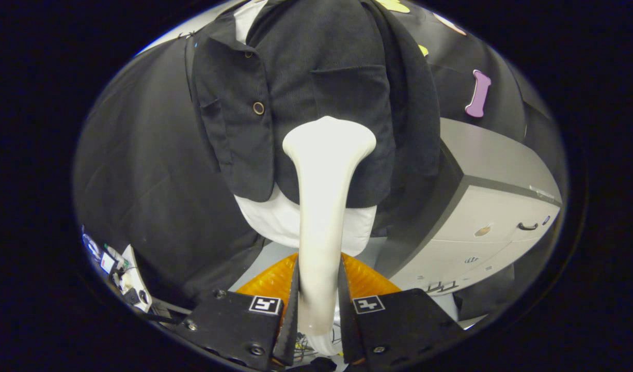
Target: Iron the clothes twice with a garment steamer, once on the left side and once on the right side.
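Gripper view: gripper [319,294] clamps steamer [324,206] (against jacket [316,93]).

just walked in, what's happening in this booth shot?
A hand-held gripper is shut on the cream handle of a garment steamer. The steamer's head is up against a dark jacket hanging over something white, just right of the buttoned front edge. A grey cabinet stands to the right of the jacket, and an orange thing sits below, beyond the fingers.
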